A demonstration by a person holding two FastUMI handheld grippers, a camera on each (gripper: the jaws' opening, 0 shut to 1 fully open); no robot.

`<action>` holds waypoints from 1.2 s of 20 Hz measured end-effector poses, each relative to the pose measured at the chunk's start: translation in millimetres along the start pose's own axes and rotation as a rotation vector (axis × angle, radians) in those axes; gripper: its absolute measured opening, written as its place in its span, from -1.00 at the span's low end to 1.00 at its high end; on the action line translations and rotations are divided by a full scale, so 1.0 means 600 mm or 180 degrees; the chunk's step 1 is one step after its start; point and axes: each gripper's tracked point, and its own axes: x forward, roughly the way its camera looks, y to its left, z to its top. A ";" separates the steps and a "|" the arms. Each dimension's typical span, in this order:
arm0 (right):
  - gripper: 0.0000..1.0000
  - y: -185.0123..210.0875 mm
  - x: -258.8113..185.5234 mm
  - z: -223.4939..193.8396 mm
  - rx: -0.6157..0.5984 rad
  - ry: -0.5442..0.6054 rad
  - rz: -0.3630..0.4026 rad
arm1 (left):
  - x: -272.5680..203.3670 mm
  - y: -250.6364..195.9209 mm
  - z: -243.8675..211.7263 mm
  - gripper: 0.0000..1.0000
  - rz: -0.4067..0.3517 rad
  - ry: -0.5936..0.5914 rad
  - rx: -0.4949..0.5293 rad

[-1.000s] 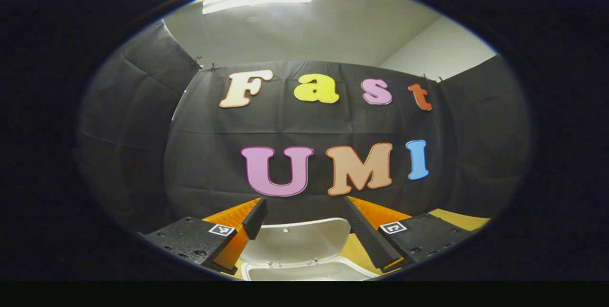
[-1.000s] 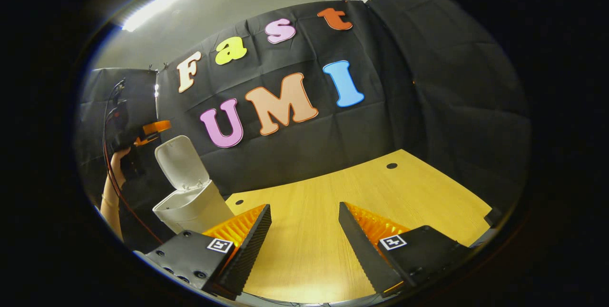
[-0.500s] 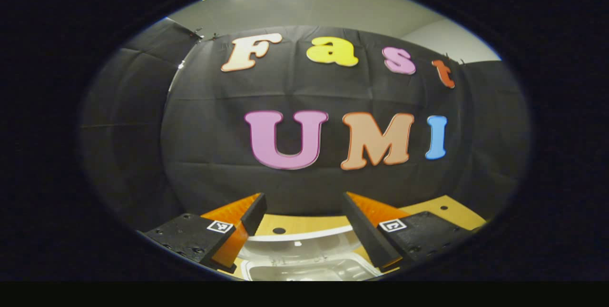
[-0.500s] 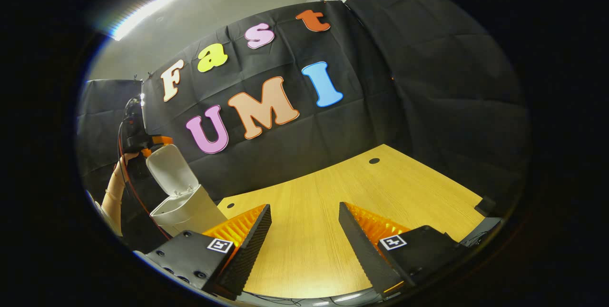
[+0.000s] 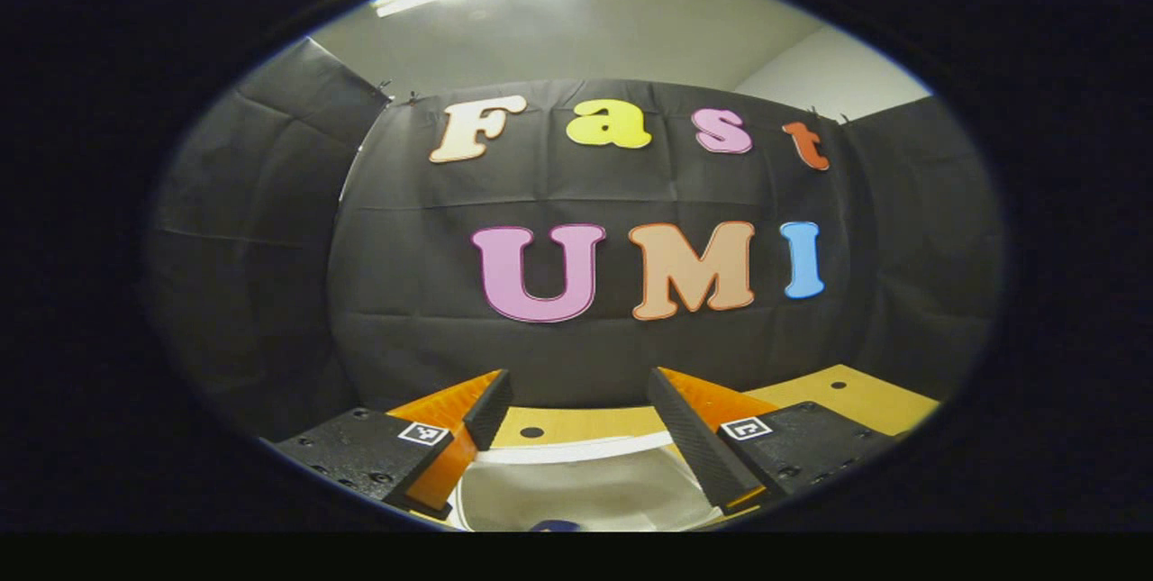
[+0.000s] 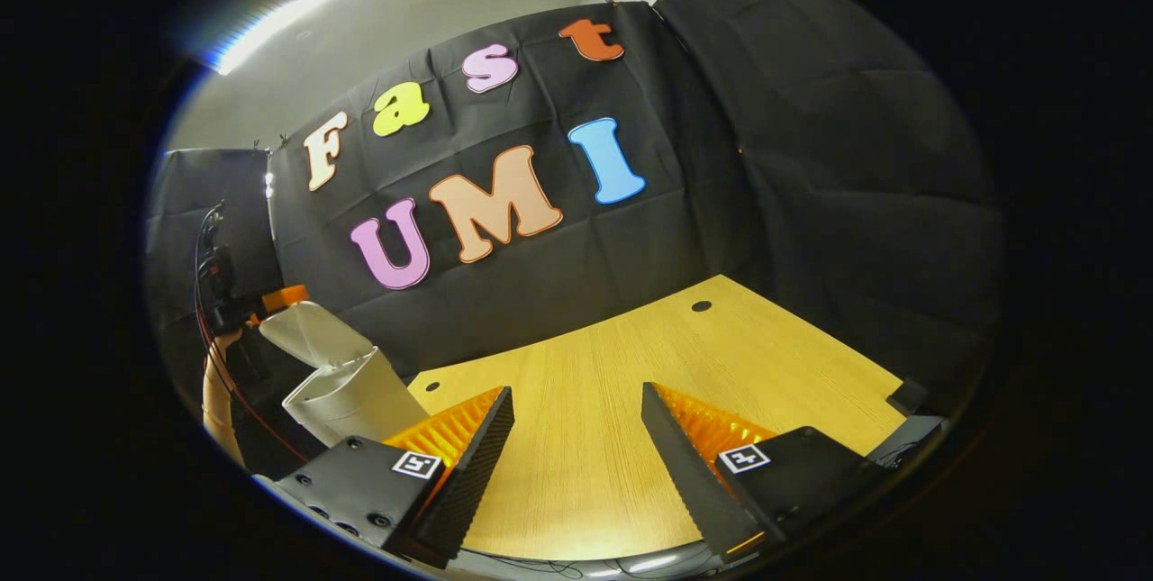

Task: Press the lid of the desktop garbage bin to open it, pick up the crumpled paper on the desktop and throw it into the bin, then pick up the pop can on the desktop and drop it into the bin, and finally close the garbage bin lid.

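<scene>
In the right gripper view the white desktop bin (image 6: 356, 401) stands at the table's far left. Its lid (image 6: 306, 333) is tilted about halfway down over the opening. My left gripper (image 6: 275, 299) sits against the lid's raised edge, held by a hand (image 6: 214, 374). From the left gripper view, the lid's pale surface (image 5: 576, 491) lies just below and between the fingers of my left gripper (image 5: 578, 378), which is open with nothing between its jaws. My right gripper (image 6: 576, 392) hovers open over the wooden table, well to the right of the bin.
The yellow wooden table (image 6: 630, 356) stretches right of the bin, with two small round holes (image 6: 701, 305) near its back edge. Black cloth walls close the booth behind and on both sides. A dark object (image 6: 905, 396) sits at the table's right corner.
The lid has swung from upright to about half shut, with the left gripper coming down along with it. The right gripper has barely shifted.
</scene>
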 end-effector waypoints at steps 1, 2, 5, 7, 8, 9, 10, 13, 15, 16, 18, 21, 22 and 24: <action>0.91 0.000 0.000 -0.002 -0.0017 0.0016 0.0012 | -0.013 0.003 -0.029 0.88 0.0069 0.0066 -0.0004; 0.91 0.002 0.002 -0.002 -0.0029 0.0031 0.0033 | -0.022 0.007 -0.068 0.97 0.0143 0.0219 -0.0014; 0.91 0.014 0.012 -0.005 -0.0056 0.0080 0.0127 | -0.065 -0.013 -0.233 0.91 0.0143 0.1039 -0.0289; 0.91 0.023 0.019 -0.005 -0.0080 0.0114 0.0179 | -0.032 -0.004 -0.180 1.00 0.0209 0.0275 -0.0178; 0.90 0.031 0.023 -0.008 -0.0085 0.0136 0.0215 | -0.039 -0.002 -0.205 0.94 0.0238 0.0428 -0.0112; 0.91 0.038 0.025 -0.011 -0.0086 0.0156 0.0245 | -0.045 -0.003 -0.213 0.89 0.0240 0.0388 -0.0033; 0.92 0.042 0.029 -0.016 -0.0091 0.0181 0.0261 | -0.038 0.001 -0.189 0.83 0.0263 0.0106 0.0044; 0.92 0.047 0.035 -0.036 -0.0103 0.0263 0.0250 | -0.037 0.006 -0.200 1.00 0.0372 0.0124 -0.0024; 0.91 0.049 0.035 -0.054 -0.0124 0.0355 0.0221 | -0.039 0.004 -0.206 0.91 0.0365 0.0154 -0.0013; 0.92 0.050 0.034 -0.061 -0.0134 0.0380 0.0217 | -0.039 0.002 -0.208 0.89 0.0362 0.0211 -0.0021; 0.91 0.056 0.033 -0.067 -0.0111 0.0404 0.0233 | -0.044 0.002 -0.206 0.90 0.0359 0.0245 -0.0015; 0.91 0.066 0.028 -0.056 -0.0047 0.0302 0.0287 | -0.045 0.001 -0.212 0.92 0.0357 0.0288 -0.0018; 0.91 0.070 0.028 -0.049 -0.0031 0.0249 0.0307 | -0.045 0.001 -0.213 0.92 0.0351 0.0318 -0.0015; 0.91 0.074 0.028 -0.038 -0.0028 0.0164 0.0334 | -0.045 -0.001 -0.198 0.92 0.0330 0.0093 0.0021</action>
